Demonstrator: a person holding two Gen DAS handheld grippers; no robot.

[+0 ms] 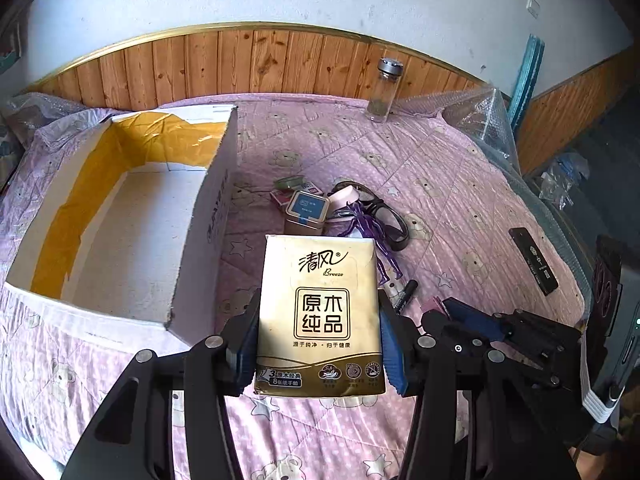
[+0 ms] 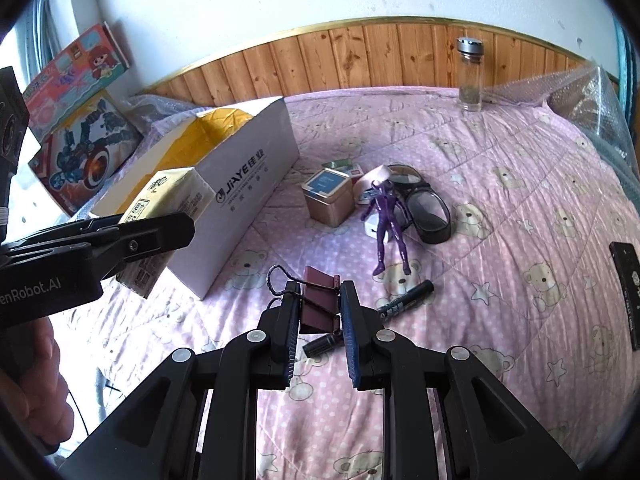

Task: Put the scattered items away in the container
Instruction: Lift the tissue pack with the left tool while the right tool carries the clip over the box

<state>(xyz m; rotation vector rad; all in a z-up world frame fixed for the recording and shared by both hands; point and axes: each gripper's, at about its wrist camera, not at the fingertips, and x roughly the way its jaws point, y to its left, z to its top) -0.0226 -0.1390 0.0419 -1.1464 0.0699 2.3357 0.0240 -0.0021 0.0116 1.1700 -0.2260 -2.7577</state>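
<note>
My left gripper is shut on a gold tissue pack, held upright above the pink bedspread, just right of the open white cardboard box. In the right wrist view the same pack hangs beside the box's near corner. My right gripper sits low on the bed, shut on a maroon binder clip. A black marker lies just right of it. Beyond lie a purple figure, a gold tin, black glasses and a pink roll.
A glass bottle stands by the wooden headboard. A flat black case lies near the bed's right edge. Toy boxes lean against the wall left of the cardboard box. Bubble wrap bunches at the far right corner.
</note>
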